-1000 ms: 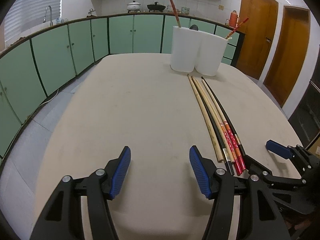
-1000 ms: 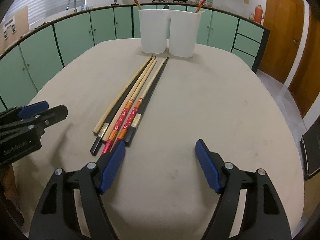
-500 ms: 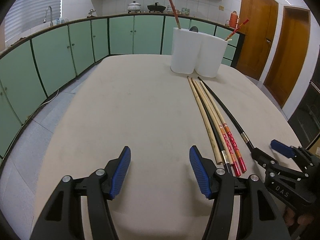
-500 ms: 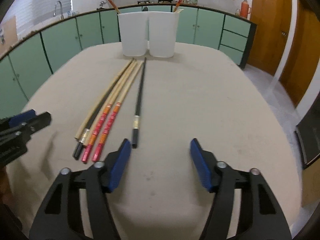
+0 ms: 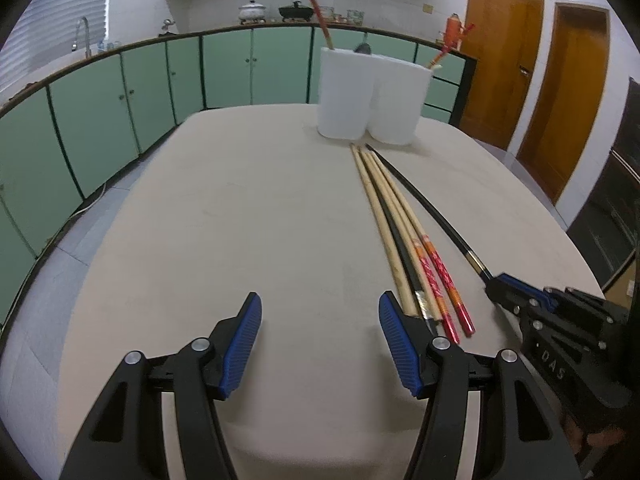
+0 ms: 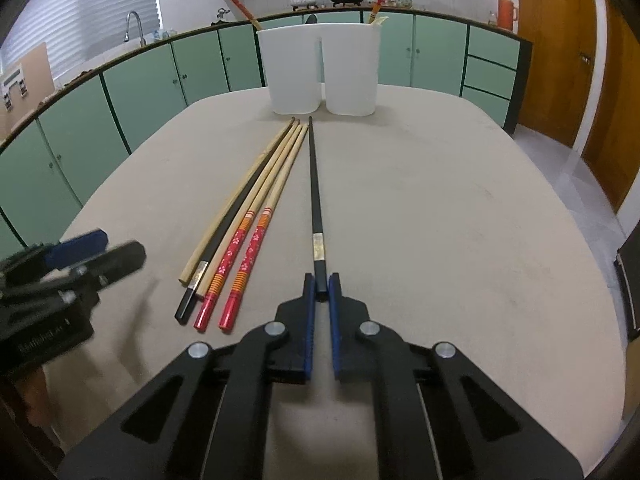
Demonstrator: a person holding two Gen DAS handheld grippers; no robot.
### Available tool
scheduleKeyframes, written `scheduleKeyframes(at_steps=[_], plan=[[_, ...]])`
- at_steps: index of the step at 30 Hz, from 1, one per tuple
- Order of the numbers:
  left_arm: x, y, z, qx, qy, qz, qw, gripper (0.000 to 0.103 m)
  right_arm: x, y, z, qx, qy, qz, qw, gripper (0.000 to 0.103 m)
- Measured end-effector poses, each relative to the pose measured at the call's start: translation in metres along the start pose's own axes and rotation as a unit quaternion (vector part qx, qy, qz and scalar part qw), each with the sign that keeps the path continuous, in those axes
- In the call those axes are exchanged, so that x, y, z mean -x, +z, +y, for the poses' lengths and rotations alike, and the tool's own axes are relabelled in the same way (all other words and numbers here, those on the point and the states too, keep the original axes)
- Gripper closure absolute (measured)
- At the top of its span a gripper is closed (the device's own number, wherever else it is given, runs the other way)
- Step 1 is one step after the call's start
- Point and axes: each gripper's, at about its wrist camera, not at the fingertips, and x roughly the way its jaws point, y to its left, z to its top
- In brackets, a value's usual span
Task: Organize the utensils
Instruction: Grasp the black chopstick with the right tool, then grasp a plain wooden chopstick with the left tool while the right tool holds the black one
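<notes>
My right gripper (image 6: 320, 286) is shut on the near end of a long black chopstick (image 6: 314, 196) that points toward two white holders (image 6: 320, 70) at the table's far end; the chopstick also shows in the left wrist view (image 5: 428, 208). Several other chopsticks (image 6: 244, 220) lie together to its left: plain wood, black, and two with red patterned handles. They also show in the left wrist view (image 5: 404, 232). My left gripper (image 5: 320, 336) is open and empty, just left of their near ends. The right gripper shows in the left wrist view (image 5: 500, 286).
The white holders (image 5: 372, 96) each hold a red-handled chopstick, and a dark utensil shows between them. The beige table (image 5: 240, 220) has rounded edges. Green cabinets run along the left and back. Wooden doors (image 5: 504, 56) stand on the right.
My right gripper moved forward and closed on the black chopstick's near end, after that chopstick was drawn to the right, away from the bundle. My left gripper stayed open and nearly still.
</notes>
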Motion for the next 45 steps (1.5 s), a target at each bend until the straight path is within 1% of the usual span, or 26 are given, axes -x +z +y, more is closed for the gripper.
scheduleKeyframes(at_steps=[4,10,20,22,24,26,28,30,31,33,34,38,45], plan=[[-0.006,-0.004,-0.009,-0.013,-0.008,0.014,0.9998,0.043,0.002,-0.001,-0.005,-0.004,-0.004,-0.003,1.0,0.097],[-0.008,-0.005,-0.021,-0.02,-0.021,0.022,0.9993,0.043,0.003,-0.002,-0.009,-0.011,0.002,-0.004,1.0,0.097],[-0.021,-0.001,-0.034,-0.023,-0.002,0.016,0.9996,0.044,0.004,-0.002,-0.014,-0.022,0.006,-0.005,1.0,0.097],[-0.022,-0.001,-0.037,-0.027,0.002,0.015,0.9995,0.047,0.004,-0.002,-0.013,-0.022,0.007,-0.006,1.0,0.097],[-0.022,-0.001,-0.038,-0.028,0.001,0.013,0.9995,0.053,0.004,-0.002,-0.013,-0.021,0.007,-0.006,1.0,0.097],[-0.022,-0.001,-0.037,-0.025,0.002,0.012,0.9996,0.056,0.003,-0.003,-0.013,-0.022,0.007,-0.006,1.0,0.097],[-0.021,-0.001,-0.038,-0.024,0.001,0.011,0.9997,0.061,0.003,-0.003,-0.013,-0.021,0.008,-0.006,1.0,0.095],[-0.021,-0.001,-0.039,-0.024,-0.001,0.009,0.9997,0.076,0.003,-0.003,-0.013,-0.02,0.009,-0.006,1.0,0.095],[-0.021,-0.001,-0.04,-0.025,-0.002,0.008,0.9997,0.08,0.003,-0.003,-0.013,-0.02,0.009,-0.006,1.0,0.095],[-0.021,0.0,-0.041,-0.025,-0.004,0.006,0.9997,0.094,0.002,-0.003,-0.014,-0.019,0.01,-0.005,1.0,0.096],[-0.021,0.0,-0.041,-0.024,-0.006,0.006,0.9997,0.096,0.002,-0.002,-0.014,-0.018,0.011,-0.004,1.0,0.096],[-0.019,0.003,-0.04,-0.016,-0.008,0.005,0.9998,0.096,0.003,0.0,-0.016,-0.015,0.017,0.0,1.0,0.097],[0.006,0.02,-0.038,-0.012,-0.006,-0.029,0.9995,0.097,0.016,0.008,-0.019,-0.019,0.022,-0.019,0.999,0.097]])
